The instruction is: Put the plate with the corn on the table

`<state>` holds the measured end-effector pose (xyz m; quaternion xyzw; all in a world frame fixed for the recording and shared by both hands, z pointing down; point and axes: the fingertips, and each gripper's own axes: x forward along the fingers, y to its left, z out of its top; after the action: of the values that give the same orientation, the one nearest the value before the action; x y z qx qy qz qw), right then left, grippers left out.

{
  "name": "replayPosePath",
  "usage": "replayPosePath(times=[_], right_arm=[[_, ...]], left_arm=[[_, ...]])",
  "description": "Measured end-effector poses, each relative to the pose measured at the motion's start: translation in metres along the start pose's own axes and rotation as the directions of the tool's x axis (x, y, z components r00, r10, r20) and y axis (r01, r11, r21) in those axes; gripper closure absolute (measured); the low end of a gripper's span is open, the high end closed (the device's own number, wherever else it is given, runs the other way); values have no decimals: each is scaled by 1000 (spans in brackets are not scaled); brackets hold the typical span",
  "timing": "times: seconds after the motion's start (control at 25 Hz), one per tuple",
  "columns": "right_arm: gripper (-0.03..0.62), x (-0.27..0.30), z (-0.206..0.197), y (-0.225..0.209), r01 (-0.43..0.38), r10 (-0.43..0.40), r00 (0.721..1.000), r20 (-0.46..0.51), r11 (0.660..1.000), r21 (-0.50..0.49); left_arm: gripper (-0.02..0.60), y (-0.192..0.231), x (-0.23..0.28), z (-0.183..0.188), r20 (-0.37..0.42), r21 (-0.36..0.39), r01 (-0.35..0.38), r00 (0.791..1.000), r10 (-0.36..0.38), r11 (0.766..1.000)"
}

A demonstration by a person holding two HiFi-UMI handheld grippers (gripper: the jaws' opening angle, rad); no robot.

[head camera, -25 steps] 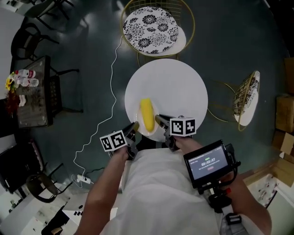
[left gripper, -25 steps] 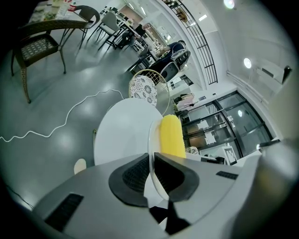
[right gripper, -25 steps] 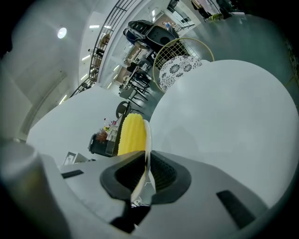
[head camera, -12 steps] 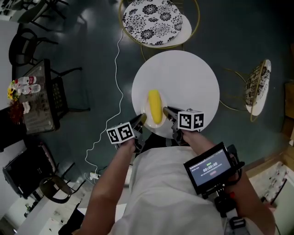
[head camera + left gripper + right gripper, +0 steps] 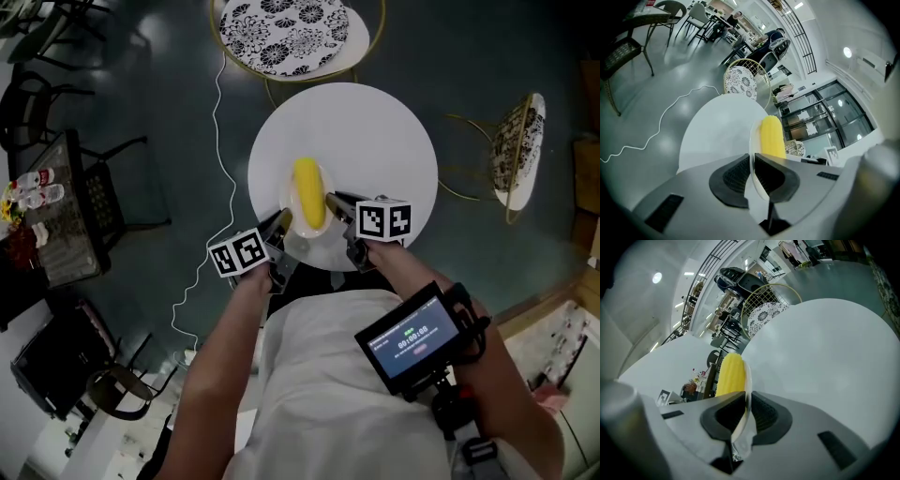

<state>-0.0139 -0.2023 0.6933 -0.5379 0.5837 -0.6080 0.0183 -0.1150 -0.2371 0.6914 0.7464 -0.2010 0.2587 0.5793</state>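
The left gripper [image 5: 283, 220] and the right gripper [image 5: 331, 200] each pinch an opposite rim of the plate [image 5: 302, 246], holding it level over the near part of the round white table [image 5: 375, 141], probably so the corn [image 5: 307, 194] does not roll off.

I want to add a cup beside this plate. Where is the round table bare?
Bare: the far half of the table toward the patterned chair, and its right side past the right claw. Crowded: the near edge, where that claw and the left claw pinch the plate with the corn.
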Motion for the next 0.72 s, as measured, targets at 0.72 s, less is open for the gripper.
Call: replayPosePath(times=[0.72], right_arm=[[551, 24, 30, -32, 64, -64, 998, -10, 997, -51]], left_arm=[[546, 8, 41, 23, -5, 73, -108, 994, 108, 991]])
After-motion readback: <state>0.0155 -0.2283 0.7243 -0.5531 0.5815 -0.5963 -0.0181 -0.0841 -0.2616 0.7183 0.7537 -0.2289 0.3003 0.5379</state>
